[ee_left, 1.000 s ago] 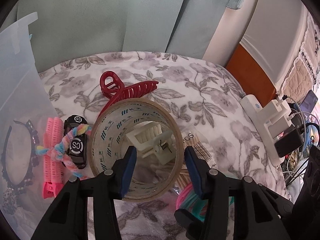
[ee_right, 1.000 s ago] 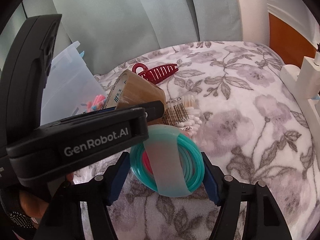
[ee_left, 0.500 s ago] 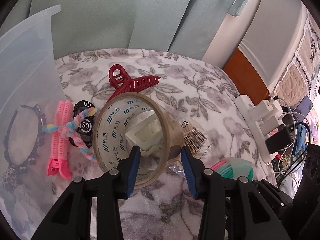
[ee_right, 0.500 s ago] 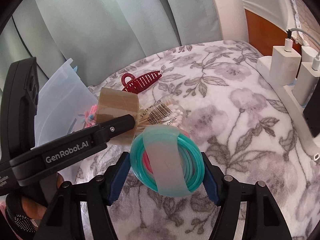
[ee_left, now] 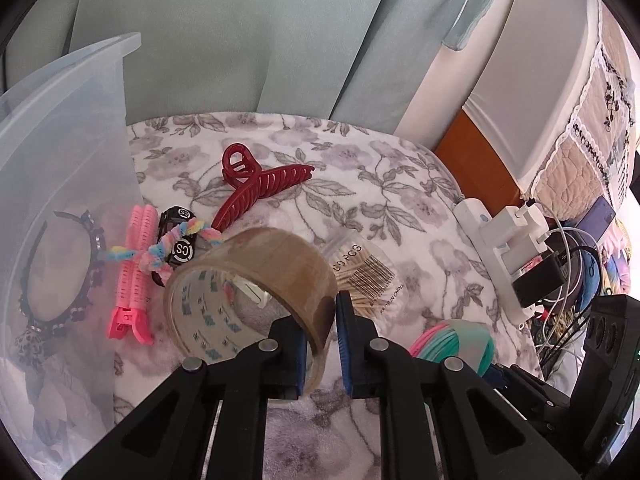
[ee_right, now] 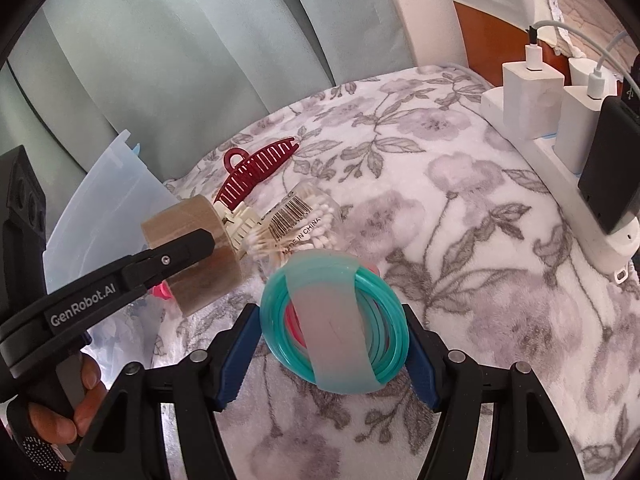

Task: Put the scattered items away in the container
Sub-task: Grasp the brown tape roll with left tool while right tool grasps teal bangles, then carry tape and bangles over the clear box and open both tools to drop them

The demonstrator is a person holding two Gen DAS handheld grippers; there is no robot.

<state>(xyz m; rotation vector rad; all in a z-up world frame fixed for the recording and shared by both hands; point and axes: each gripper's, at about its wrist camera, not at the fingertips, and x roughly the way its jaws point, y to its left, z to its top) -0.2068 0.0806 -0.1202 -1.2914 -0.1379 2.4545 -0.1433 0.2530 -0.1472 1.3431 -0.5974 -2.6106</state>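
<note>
Lifted: tape roll (ee_left: 248,276) — left gripper (ee_left: 322,344) closing | swabs pack (ee_right: 304,220) "MADE IN CHINA"

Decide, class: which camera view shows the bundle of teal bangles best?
The right wrist view: the bundle of teal bangles sits central, whole, between the right gripper pads. The left wrist view catches only its top, behind black gripper parts.
</note>
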